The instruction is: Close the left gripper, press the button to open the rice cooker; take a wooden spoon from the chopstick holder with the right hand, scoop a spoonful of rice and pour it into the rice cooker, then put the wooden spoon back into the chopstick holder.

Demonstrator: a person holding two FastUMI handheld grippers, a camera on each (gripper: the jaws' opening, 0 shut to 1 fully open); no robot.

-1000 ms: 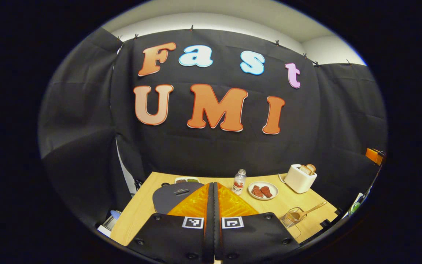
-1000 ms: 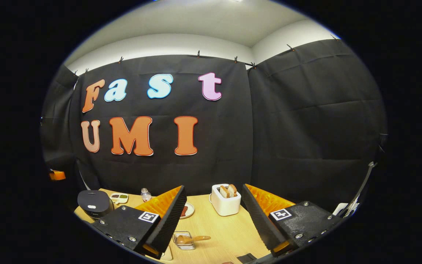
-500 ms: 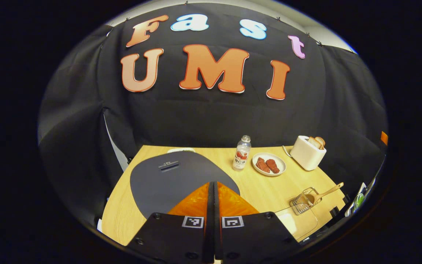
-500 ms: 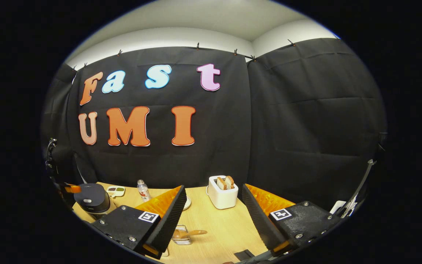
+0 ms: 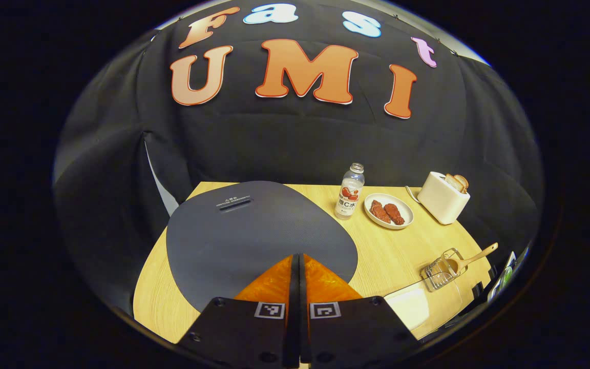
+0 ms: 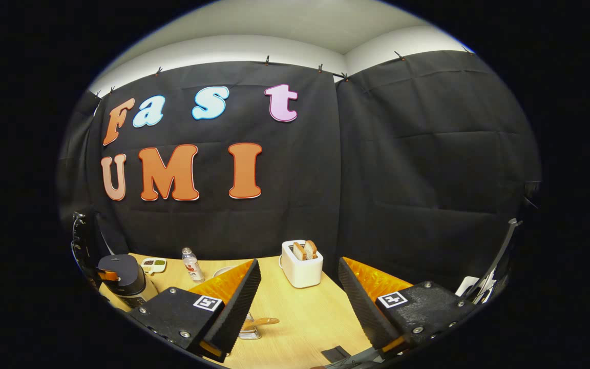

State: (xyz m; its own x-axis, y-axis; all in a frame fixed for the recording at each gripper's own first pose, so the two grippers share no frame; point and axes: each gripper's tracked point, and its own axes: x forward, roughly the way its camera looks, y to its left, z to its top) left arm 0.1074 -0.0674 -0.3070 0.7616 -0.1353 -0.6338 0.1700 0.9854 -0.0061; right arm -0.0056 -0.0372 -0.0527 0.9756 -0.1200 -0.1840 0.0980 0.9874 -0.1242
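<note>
Rice cooker [image 5: 254, 230] lid beneath the left gripper [image 5: 297, 259], jaws pressed together as a blunt button-presser; right gripper [image 6: 297, 287] waits jaws apart above the wooden spoon [image 6: 261, 322].

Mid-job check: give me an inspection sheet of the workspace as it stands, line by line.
Surface: light wooden table, level.
Job's things: dark grey rice cooker, lid shut; wooden spoon resting in the wire chopstick holder; clear container of white rice beside the holder.
Clutter: clear plastic bottle, white plate of red-brown food, white toaster with bread, small white dish.
Grippers: left gripper shut, tips over the cooker lid; right gripper open, holding nothing, above the table.
Cables: nothing seen.
Surroundings: black cloth booth wall.
</note>
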